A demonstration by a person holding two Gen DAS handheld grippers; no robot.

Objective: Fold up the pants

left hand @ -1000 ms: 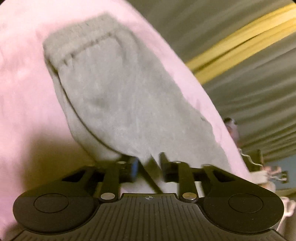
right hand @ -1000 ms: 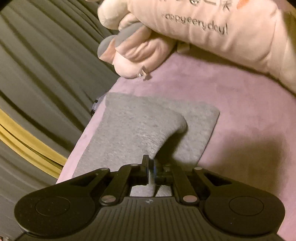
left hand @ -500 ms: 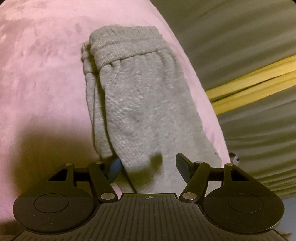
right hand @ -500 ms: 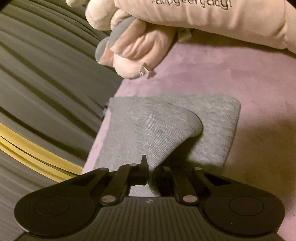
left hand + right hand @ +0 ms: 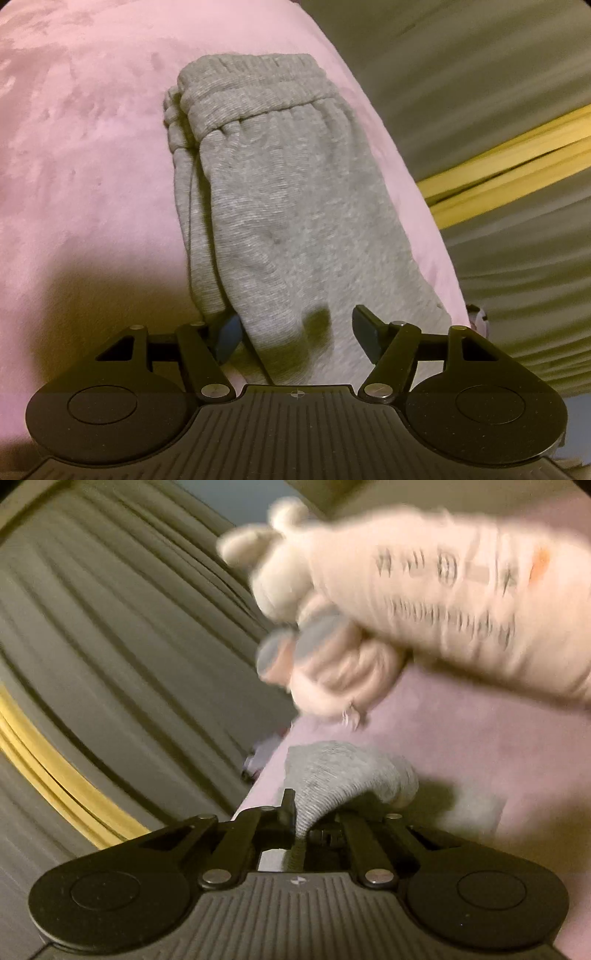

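Grey sweatpants [image 5: 280, 206] lie folded lengthwise on a pink blanket [image 5: 81, 155], with the elastic waistband at the far end. My left gripper [image 5: 295, 332] is open; its jaws stand on either side of the pants' near end and hold nothing. In the right wrist view my right gripper [image 5: 308, 819] is shut on a fold of the grey pants [image 5: 343, 775] and holds it lifted above the blanket [image 5: 498, 746]. This view is blurred by motion.
A cream plush toy [image 5: 424, 602] with printed lettering lies on the blanket beyond the pants. The blanket's edge runs close beside the pants; beyond it are grey folds of fabric [image 5: 498, 66] with a yellow band [image 5: 509, 177].
My left gripper opened, let go of the pants' end and has stayed over it. My right gripper kept its grip and carried the fold forward toward the plush toy.
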